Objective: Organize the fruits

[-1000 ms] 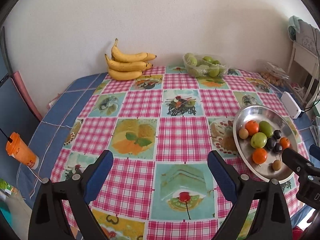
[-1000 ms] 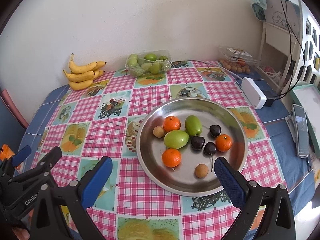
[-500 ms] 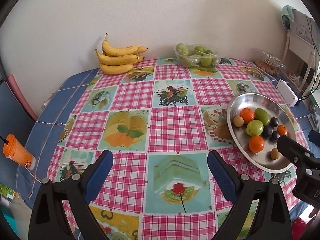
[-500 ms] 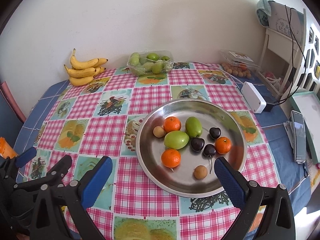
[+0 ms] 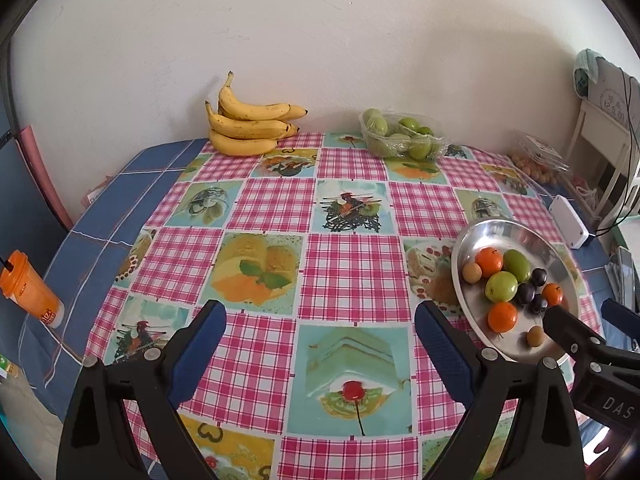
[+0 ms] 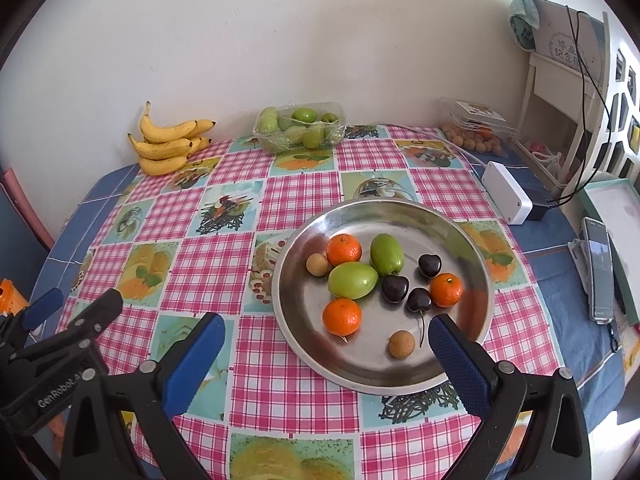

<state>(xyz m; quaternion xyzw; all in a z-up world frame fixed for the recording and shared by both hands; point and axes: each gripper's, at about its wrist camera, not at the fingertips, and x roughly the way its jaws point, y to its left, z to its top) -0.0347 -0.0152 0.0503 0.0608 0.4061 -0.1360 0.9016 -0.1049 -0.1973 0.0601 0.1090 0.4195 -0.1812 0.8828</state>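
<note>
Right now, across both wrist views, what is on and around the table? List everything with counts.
Metal plate: 1, silver, right part of table.
Tangerines: 3, orange, on plate.
Green fruits: 2, on plate, touching.
Cherries: 3, dark, on plate.
Small round fruits: 2, tan, on plate.
Bananas: 1 bunch, yellow, far left by wall.
Clear tub of green fruit: 1, far edge.
Clear box of tan fruit: 1, far right.
White box: 1, right of plate.
Phone: 1, right edge.
Orange cup: 1, left, beyond table.
Left gripper: jaws open, empty.
Right gripper: jaws open, empty.
</note>
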